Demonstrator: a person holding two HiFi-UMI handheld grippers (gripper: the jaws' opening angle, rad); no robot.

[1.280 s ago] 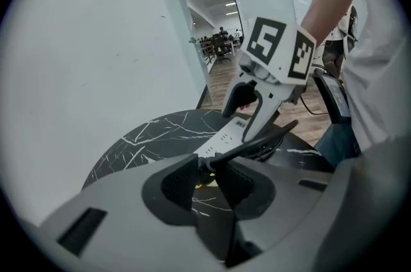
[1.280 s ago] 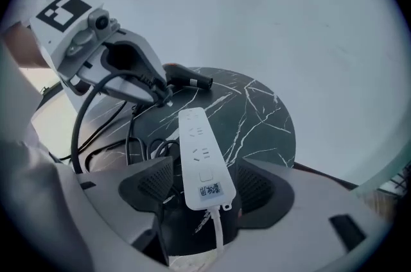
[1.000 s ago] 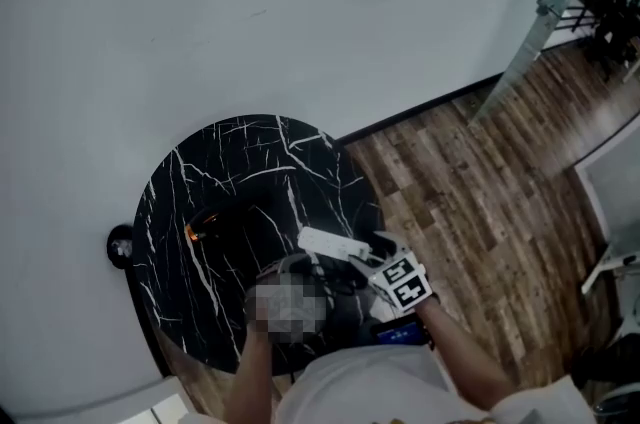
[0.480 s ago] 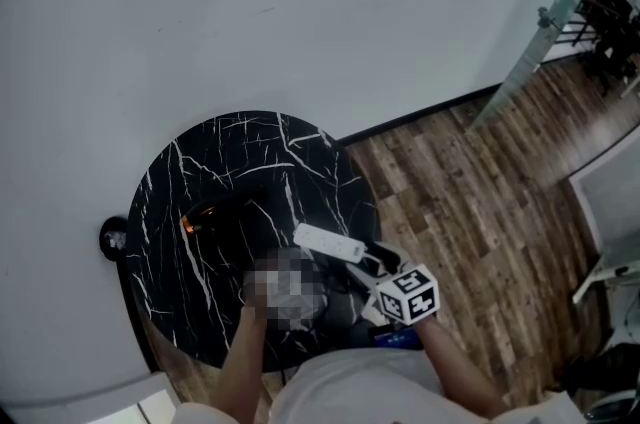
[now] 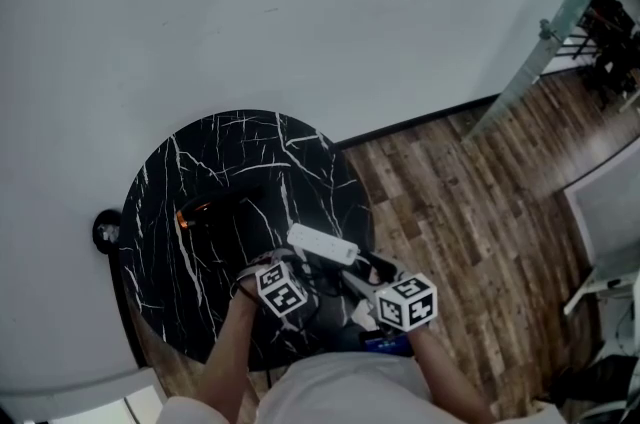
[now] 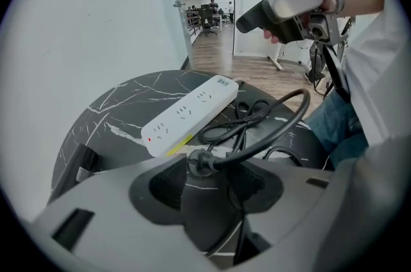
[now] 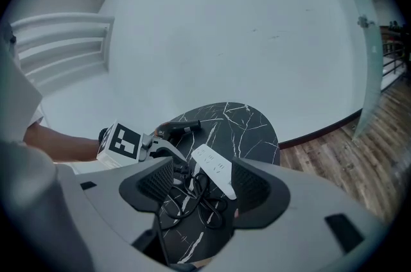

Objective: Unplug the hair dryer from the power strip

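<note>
On the black marble table (image 5: 200,162) lies a white power strip (image 5: 322,244), and no plug shows in its visible sockets (image 6: 189,111). The dark hair dryer (image 5: 215,212) lies to its left, with an orange glow at one end. Loose black cord (image 7: 192,197) is coiled near the table's front. My left gripper (image 5: 312,284) points steeply down over that cord. Its jaws are opening, and the cord's thick end (image 6: 199,163) sits between them without the pads pressing on it. My right gripper (image 5: 365,277) hovers above the strip's near end, open and empty (image 7: 202,184).
A pale wall (image 5: 300,2) curves behind the table. Wood flooring (image 5: 470,202) lies to the right, with a glass partition (image 5: 545,32) farther off. A small round dark object (image 5: 105,232) sits on the floor left of the table.
My left gripper has sunk toward the cord at the table's front. My right gripper has rolled and lifted a little off the strip's end.
</note>
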